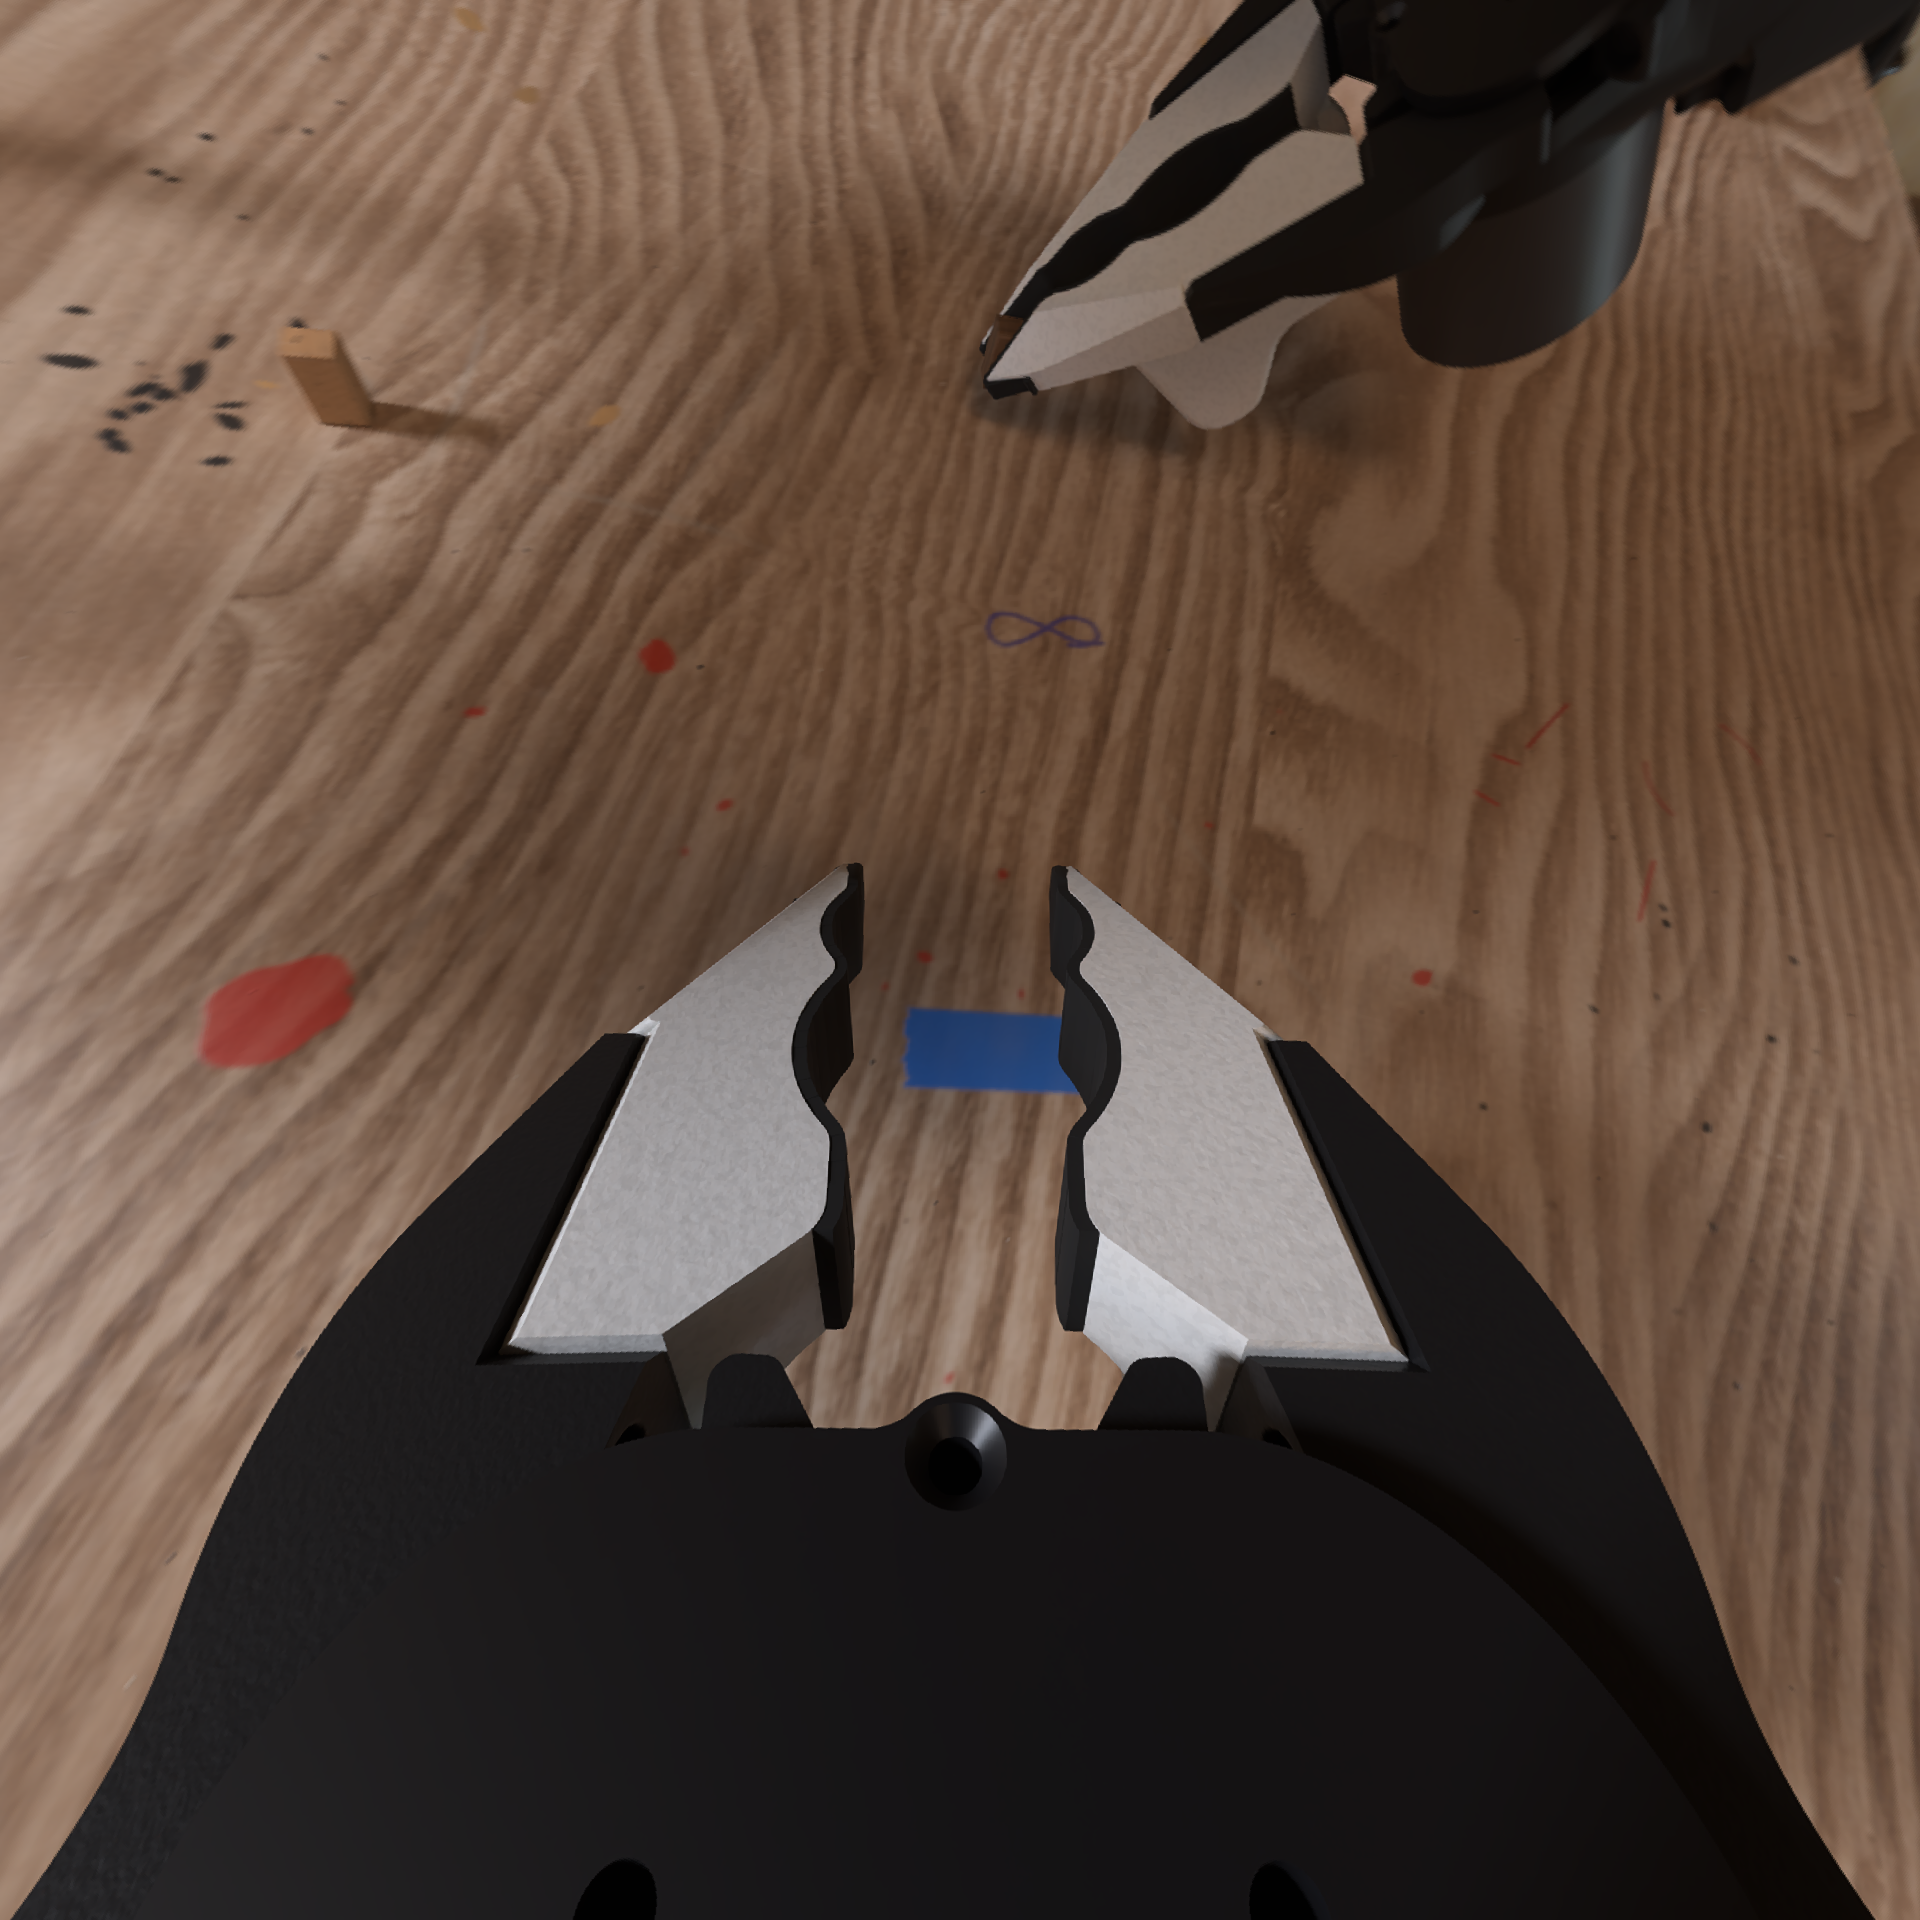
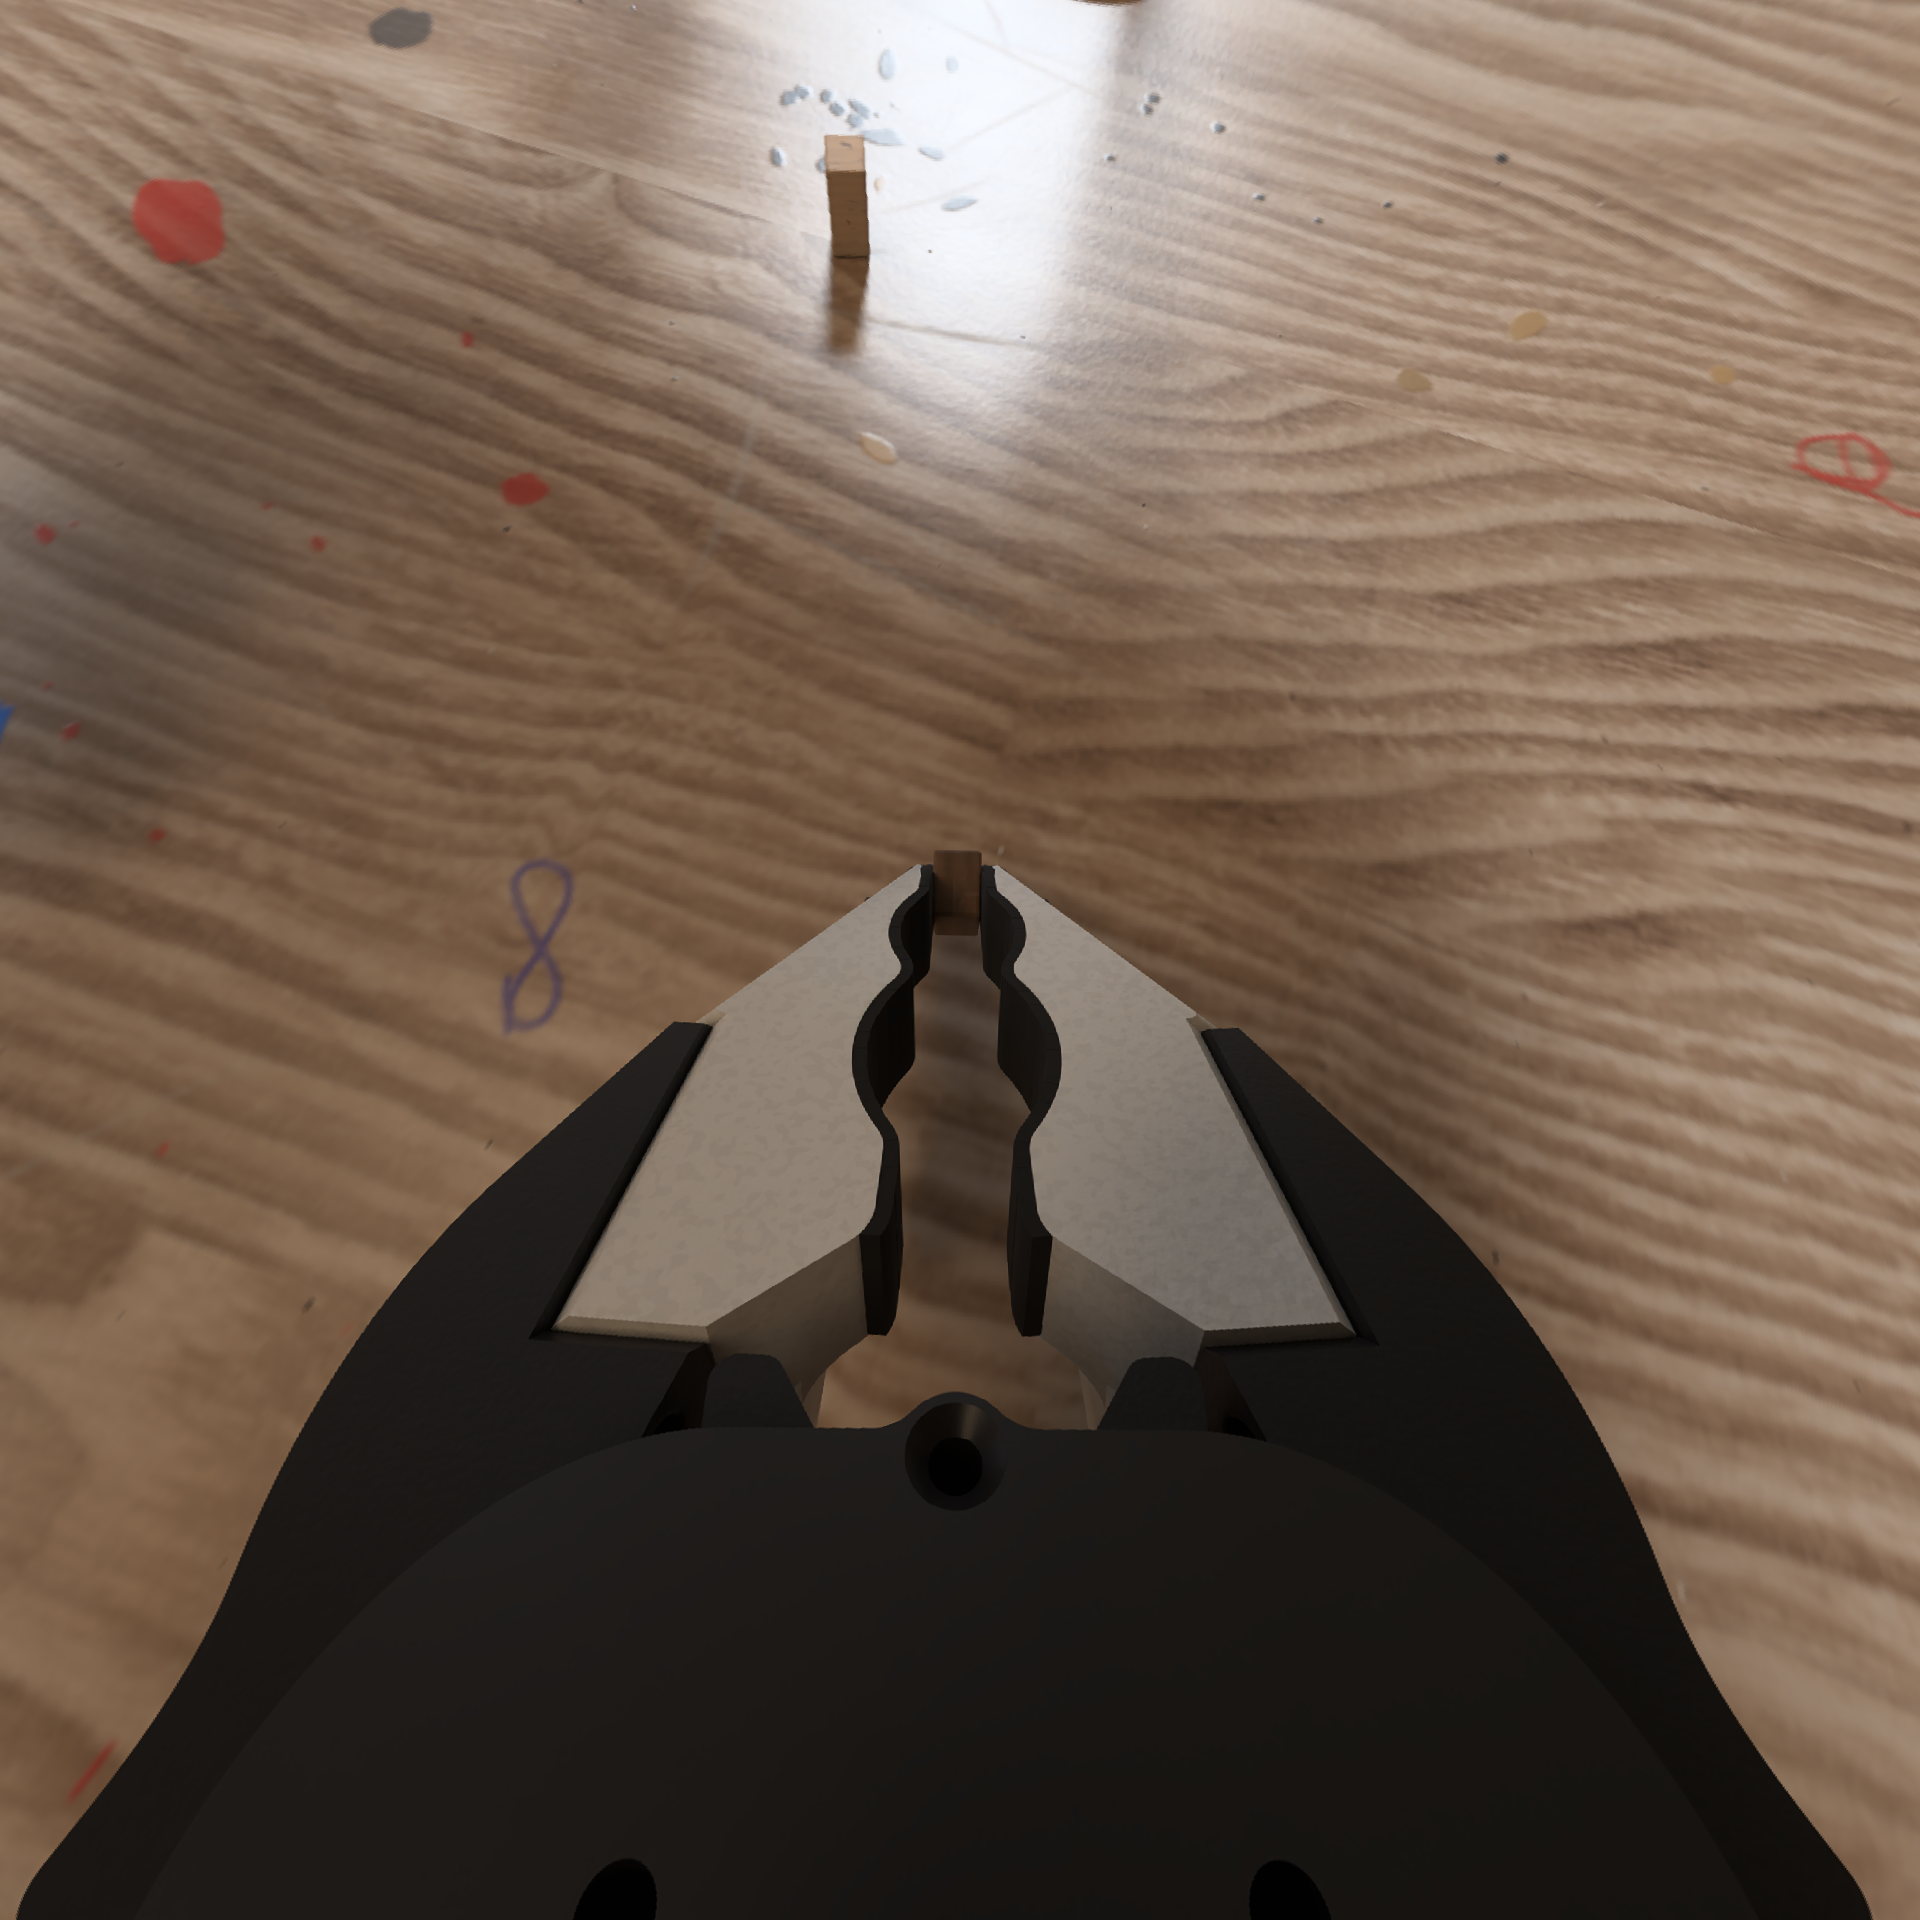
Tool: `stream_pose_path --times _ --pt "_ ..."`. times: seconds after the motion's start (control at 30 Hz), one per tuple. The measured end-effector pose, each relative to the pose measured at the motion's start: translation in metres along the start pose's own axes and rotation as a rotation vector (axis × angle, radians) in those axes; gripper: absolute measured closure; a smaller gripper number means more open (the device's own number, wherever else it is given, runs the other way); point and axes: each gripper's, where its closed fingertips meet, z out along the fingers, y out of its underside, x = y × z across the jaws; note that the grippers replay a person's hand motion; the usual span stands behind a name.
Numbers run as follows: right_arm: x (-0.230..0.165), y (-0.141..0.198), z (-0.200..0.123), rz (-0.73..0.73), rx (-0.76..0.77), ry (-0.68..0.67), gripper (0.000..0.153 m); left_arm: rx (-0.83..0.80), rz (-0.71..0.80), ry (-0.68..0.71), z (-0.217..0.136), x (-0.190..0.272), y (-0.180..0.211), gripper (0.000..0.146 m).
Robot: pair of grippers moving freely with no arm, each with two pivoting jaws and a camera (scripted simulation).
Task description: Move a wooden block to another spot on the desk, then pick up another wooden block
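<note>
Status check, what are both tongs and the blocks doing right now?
Right tongs shut on small wooden block. Left tongs open, empty. Second wooden block upright ahead. Path clear.

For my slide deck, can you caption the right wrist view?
Right gripper pinches a small block at its fingertips over the desk; a second block stands upright ahead.

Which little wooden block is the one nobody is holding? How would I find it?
Look across the wooden desk to the far side, where small pale and dark specks are spattered. The free wooden block stands upright there, alone. The other block is pinched at the tips of the right tool.
</note>
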Motion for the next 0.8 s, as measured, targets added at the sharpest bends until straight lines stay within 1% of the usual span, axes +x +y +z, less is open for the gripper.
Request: stream_pose_path --times 0.1,0.17,0.2,0.23,0.27,0.3,0.37,0.4,0.43,0.47,0.53,0.57,0.63,0.67,0.73,0.8 --pt "0.006 -0.003 0.015 -0.002 -0.021 -0.017 0.145 0.009 0.005 -0.070 -0.013 -0.013 0.000 0.110" --pt "0.008 -0.004 0.018 -0.013 -0.024 -0.005 0.145 0.051 -0.010 -0.108 -0.029 -0.024 -0.004 0.110" --pt "0.010 -0.004 0.017 -0.016 -0.022 0.005 0.142 0.075 -0.022 -0.117 -0.038 -0.030 -0.006 0.110" --pt "0.011 -0.006 0.015 -0.017 -0.021 0.019 0.126 0.096 -0.032 -0.129 -0.050 -0.038 -0.007 0.110" --pt "0.011 -0.010 0.011 -0.015 -0.010 0.024 0.119 0.109 -0.038 -0.151 -0.062 -0.048 -0.005 0.110" --pt "0.009 -0.017 0.006 -0.007 0.013 0.014 0.117 0.116 -0.041 -0.182 -0.074 -0.059 -0.002 0.110" --pt "-0.006 -0.040 -0.002 0.016 0.081 -0.052 0.113 0.118 -0.046 -0.269 -0.097 -0.086 0.011 0.111" --pt "-0.018 -0.052 -0.003 0.028 0.113 -0.113 0.109 0.111 -0.060 -0.309 -0.107 -0.099 0.020 0.110" --pt "-0.035 -0.065 -0.001 0.045 0.143 -0.195 0.101 0.106 -0.086 -0.329 -0.114 -0.109 0.030 0.109" --pt "-0.050 -0.075 0.004 0.067 0.164 -0.277 0.088 0.111 -0.119 -0.335 -0.118 -0.116 0.038 0.104" --pt "-0.074 -0.085 0.021 0.099 0.139 -0.401 0.060 0.121 -0.159 -0.335 -0.119 -0.122 0.052 0.097" --pt "-0.079 -0.085 0.030 0.104 0.117 -0.426 0.055 0.100 -0.153 -0.342 -0.116 -0.123 0.061 0.094" --pt "-0.084 -0.082 0.047 0.090 0.051 -0.431 0.054 0.005 -0.129 -0.357 -0.107 -0.122 0.078 0.089" --pt "-0.086 -0.079 0.053 0.074 0.016 -0.427 0.054 -0.014 -0.132 -0.347 -0.102 -0.119 0.081 0.087" --pt "-0.096 -0.076 0.058 0.059 -0.034 -0.484 0.054 0.009 -0.181 -0.294 -0.095 -0.111 0.081 0.087" --pt "-0.104 -0.079 0.058 0.085 -0.041 -0.513 0.055 0.006 -0.195 -0.303 -0.095 -0.109 0.083 0.086"
